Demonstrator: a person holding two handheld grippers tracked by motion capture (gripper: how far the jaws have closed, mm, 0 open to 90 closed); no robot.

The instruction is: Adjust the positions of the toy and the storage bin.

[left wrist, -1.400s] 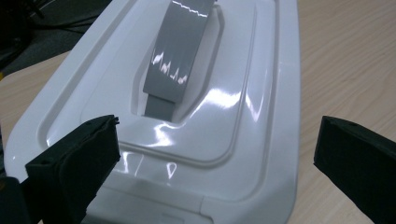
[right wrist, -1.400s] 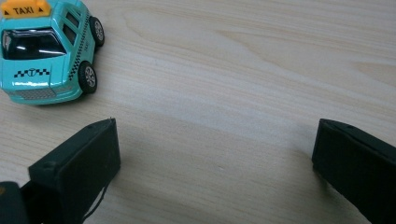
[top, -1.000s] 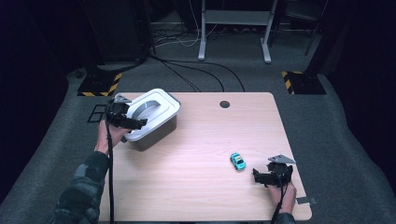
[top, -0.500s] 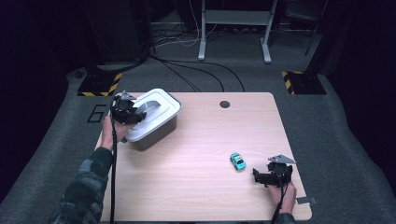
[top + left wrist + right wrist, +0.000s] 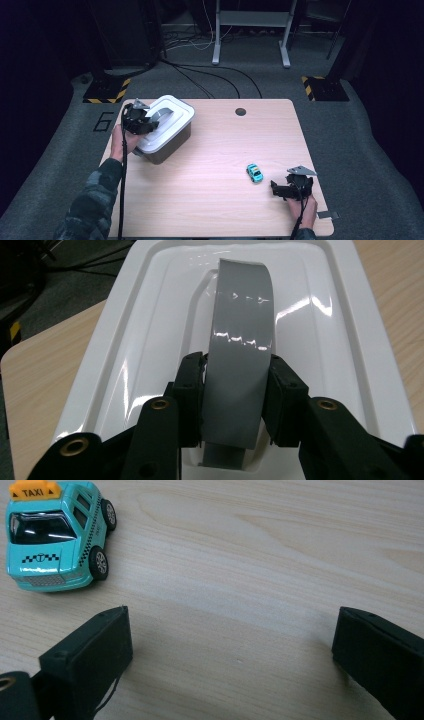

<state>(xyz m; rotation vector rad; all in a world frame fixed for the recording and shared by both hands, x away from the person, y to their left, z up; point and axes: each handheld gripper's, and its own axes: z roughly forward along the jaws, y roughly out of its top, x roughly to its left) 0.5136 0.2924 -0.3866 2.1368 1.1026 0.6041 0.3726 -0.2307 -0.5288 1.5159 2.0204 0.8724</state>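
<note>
A white lid [image 5: 175, 120] with a grey arched handle [image 5: 161, 114] covers a grey box [image 5: 172, 145] at the table's back left. My left gripper [image 5: 144, 123] sits over the lid's near end. Its jaws have just been closing, and in the left gripper view the pads [image 5: 192, 390] press on both sides of the grey handle [image 5: 240, 335] above the lid [image 5: 150, 330]. A teal toy taxi [image 5: 254, 173] stands at the front right. My right gripper [image 5: 281, 189] rests just right of it, jaws wide open on bare wood [image 5: 235, 645], the taxi [image 5: 55, 535] ahead to their left.
The wooden table [image 5: 215, 210] has a round cable hole [image 5: 240, 111] at its back edge and a small metal bracket [image 5: 327, 215] at its front right corner. Cables and yellow-black taped stand feet [image 5: 105, 91] lie on the floor behind.
My left gripper has shifted a little from the box's left edge onto the lid and closed on the grey handle. The right gripper and the taxi have stayed put.
</note>
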